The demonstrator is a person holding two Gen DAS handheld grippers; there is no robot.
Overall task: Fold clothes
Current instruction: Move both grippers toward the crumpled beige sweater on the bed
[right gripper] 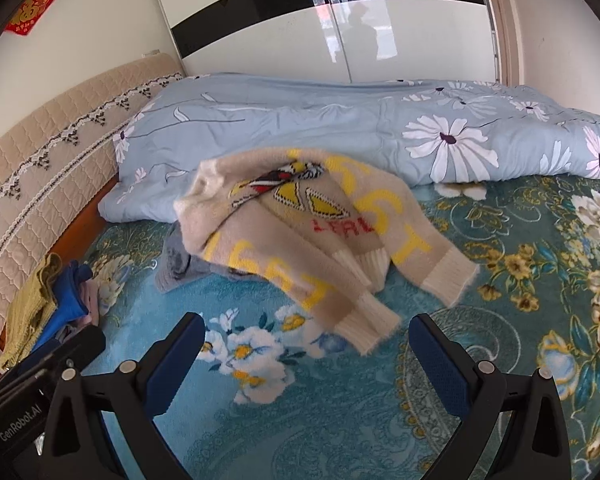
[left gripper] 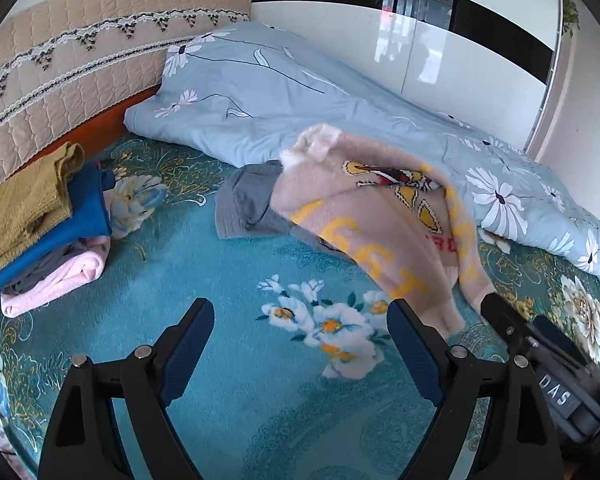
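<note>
A beige knitted sweater (left gripper: 384, 220) (right gripper: 300, 228) with yellow letters and a butterfly pattern lies crumpled on the teal flowered bedspread (left gripper: 228, 272) (right gripper: 284, 408), partly over a grey garment (left gripper: 248, 208) (right gripper: 176, 264). My left gripper (left gripper: 300, 320) stands open over bare bedspread, short of the sweater; its right finger is near a sleeve. My right gripper (right gripper: 306, 336) is open too, its jaws wide, with a cream sleeve cuff (right gripper: 364, 328) lying just ahead between the fingertips, untouched. Each gripper shows at the edge of the other's view.
A stack of folded clothes (left gripper: 40, 232) (right gripper: 48, 304), olive, blue, grey and pink, sits at the left by the quilted headboard (left gripper: 60, 60) (right gripper: 40, 168). A light-blue flowered duvet (left gripper: 260, 96) (right gripper: 340, 132) lies rolled along the far side, before a glossy wardrobe (left gripper: 440, 52).
</note>
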